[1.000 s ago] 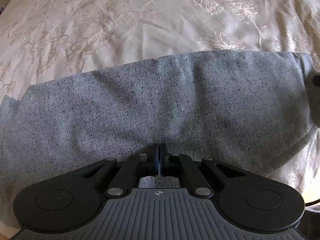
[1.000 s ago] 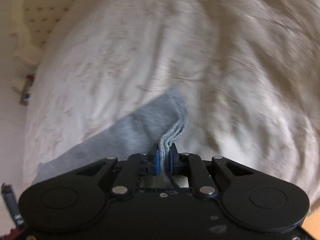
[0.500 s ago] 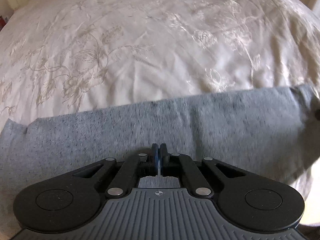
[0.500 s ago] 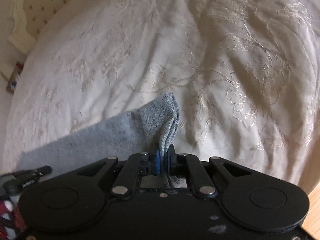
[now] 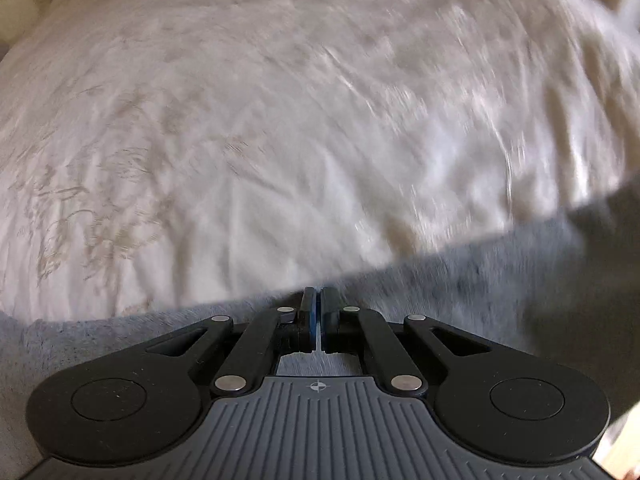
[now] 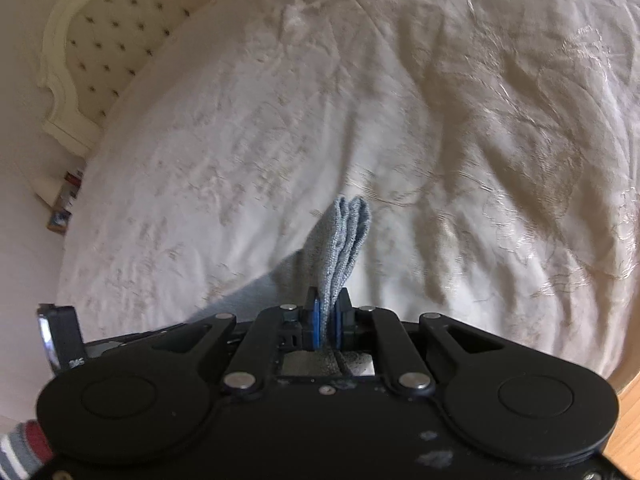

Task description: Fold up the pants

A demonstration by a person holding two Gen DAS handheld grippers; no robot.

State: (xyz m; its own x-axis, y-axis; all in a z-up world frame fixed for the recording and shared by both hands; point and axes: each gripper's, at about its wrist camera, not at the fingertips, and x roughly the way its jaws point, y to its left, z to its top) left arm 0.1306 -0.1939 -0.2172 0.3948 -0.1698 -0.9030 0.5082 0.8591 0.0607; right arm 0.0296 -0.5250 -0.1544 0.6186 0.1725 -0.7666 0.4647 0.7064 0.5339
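Note:
The grey speckled pants (image 5: 460,292) hang as a band across the bottom of the left wrist view, blurred by motion. My left gripper (image 5: 318,300) is shut on their edge. In the right wrist view my right gripper (image 6: 328,312) is shut on a bunched, layered corner of the pants (image 6: 344,236), which sticks up past the fingertips. Both grippers hold the pants above the cream embroidered bedspread (image 6: 440,120). The rest of the pants is hidden under the grippers.
The bedspread (image 5: 260,140) fills both views. A tufted cream headboard (image 6: 100,32) stands at the far left. The other gripper's body (image 6: 60,336) shows at the left edge. A wooden floor strip (image 6: 628,396) lies at the right.
Both grippers have lifted and pulled back with the pants. Less grey cloth shows in the left view and more bedspread. The corner in the right gripper now stands up more.

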